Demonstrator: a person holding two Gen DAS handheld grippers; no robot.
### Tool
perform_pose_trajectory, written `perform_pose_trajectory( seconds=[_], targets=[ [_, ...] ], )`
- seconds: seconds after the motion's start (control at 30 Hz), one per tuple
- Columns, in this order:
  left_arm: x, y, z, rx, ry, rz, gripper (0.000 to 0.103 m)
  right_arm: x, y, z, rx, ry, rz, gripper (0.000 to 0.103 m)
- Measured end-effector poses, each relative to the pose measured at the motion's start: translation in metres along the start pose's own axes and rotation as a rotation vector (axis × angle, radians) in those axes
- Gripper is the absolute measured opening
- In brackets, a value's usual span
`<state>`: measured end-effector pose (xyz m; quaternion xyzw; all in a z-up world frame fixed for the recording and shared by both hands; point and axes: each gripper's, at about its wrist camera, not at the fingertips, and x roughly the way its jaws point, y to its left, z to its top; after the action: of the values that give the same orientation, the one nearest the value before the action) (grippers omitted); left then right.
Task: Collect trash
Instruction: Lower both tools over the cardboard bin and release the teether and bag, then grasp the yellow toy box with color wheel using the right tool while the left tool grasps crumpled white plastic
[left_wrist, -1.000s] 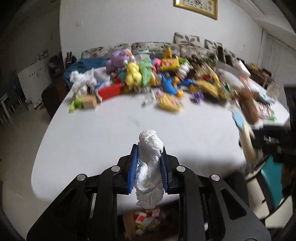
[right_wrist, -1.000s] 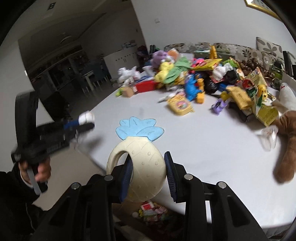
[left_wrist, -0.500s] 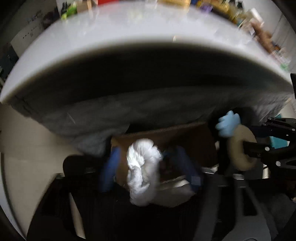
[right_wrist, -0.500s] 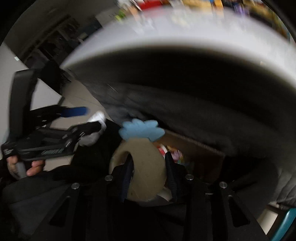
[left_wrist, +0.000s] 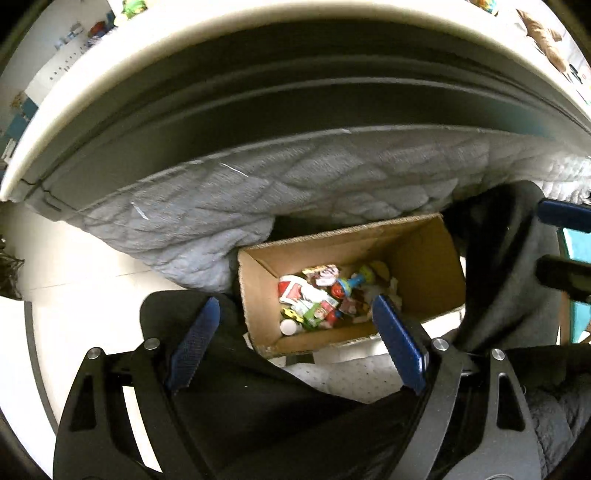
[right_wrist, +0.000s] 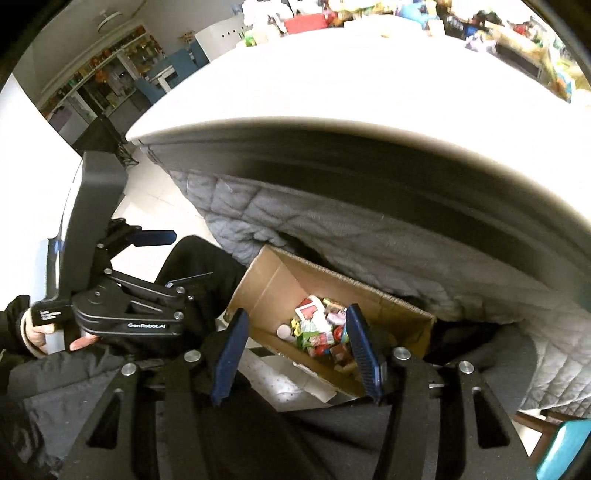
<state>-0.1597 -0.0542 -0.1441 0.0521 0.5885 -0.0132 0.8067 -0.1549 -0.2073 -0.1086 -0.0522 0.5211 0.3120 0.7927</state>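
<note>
Both tools' jaws have just been opening; the left tool (left_wrist: 295, 345) and right tool (right_wrist: 297, 349) gape empty above the cardboard box (left_wrist: 424, 254) (trash (left_wrist: 321, 299) inside), desk (right_wrist: 332, 96) at twelve o'clock.

We can read one marking only: "GenRobot.AI" in pale letters on the black body of the left gripper (right_wrist: 168, 260), seen from the right wrist; wrappers' print stays illegible.

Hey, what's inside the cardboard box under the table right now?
The cardboard box holds a heap of colourful wrappers and a small white round lid. Whatever lies beneath that heap is covered.
</note>
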Motion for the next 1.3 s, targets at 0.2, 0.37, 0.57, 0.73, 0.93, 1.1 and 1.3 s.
perform_pose_trajectory(
  seconds=[0.2,0.37,0.57,0.73,0.93,1.1,1.3],
  targets=[
    [-0.035,0.011,0.004,-0.020,-0.094,0.053,0.083,-0.043,-0.002,0.023,-0.027,-0.097,-0.024,0.055],
    [-0.078,0.023,0.016,-0.035,-0.185,0.080,0.083,-0.073,-0.013,0.066,-0.024,-0.208,-0.055,0.063],
    [-0.125,0.055,0.064,-0.114,-0.357,0.069,0.091,-0.069,-0.035,0.150,-0.030,-0.319,-0.125,0.069],
    [-0.119,0.075,0.138,-0.133,-0.434,0.129,0.091,-0.033,-0.054,0.220,-0.056,-0.315,-0.183,0.069],
    [-0.097,0.076,0.200,-0.132,-0.445,0.165,0.091,0.020,-0.081,0.274,-0.111,-0.219,-0.201,0.069],
    [-0.081,0.075,0.222,-0.125,-0.426,0.162,0.091,0.043,-0.089,0.289,-0.138,-0.145,-0.197,0.049],
    [-0.070,0.074,0.235,-0.112,-0.418,0.165,0.091,0.023,-0.087,0.270,-0.112,-0.178,-0.170,0.049]
  ],
)
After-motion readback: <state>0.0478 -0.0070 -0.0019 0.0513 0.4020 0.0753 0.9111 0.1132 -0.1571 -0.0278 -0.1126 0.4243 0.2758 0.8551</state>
